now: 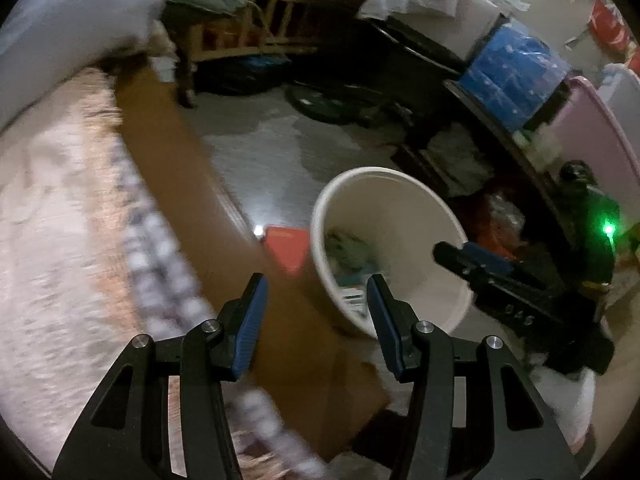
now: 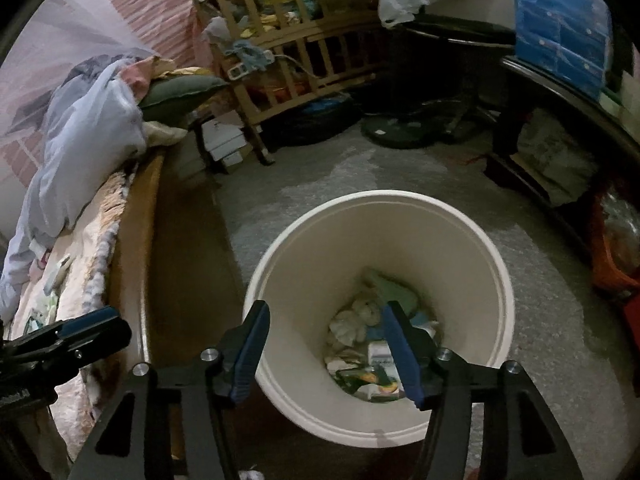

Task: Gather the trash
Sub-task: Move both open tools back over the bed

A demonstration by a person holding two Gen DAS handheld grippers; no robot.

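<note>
Left gripper [image 1: 316,286] seen from its own camera: jaws stand apart, nothing between the blue pads [image 1: 250,328]; the gap looks down on the brown wooden bed rail [image 1: 168,152] and the near edge of the white bin [image 1: 460,240]; the bin sits on the grey floor [image 1: 260,152], just beyond and slightly right of the fingertips, its rim tilted toward the lens; trash [image 1: 348,256] lies in its bottom, greenish and pale scraps, blurred; a red flat object [image 1: 288,248] shows against the bin's left side, just ahead of the left finger, and what it is I cannot tell; right gripper [image 1: 472,260] enters from the right, its tip over the bin's right rim; patterned bedding [image 1: 60,220] fills the left of the view, smeared by blur.

Right gripper [image 2: 326,312], own camera: jaws parted, nothing held; the bin [image 2: 472,260] lies directly below and ahead, its mouth framed between the two fingers; trash [image 2: 360,320] is heaped at the bottom, crumpled white paper, green and blue wrappers, a printed packet; the right finger overlaps the heap in the picture, but sits above it; left gripper [image 2: 100,328] pokes in at lower left, over the bed's edge [image 2: 132,240], well left of the bin; a wooden crib [image 2: 288,52] stands beyond, across the floor [image 2: 540,320].
</note>
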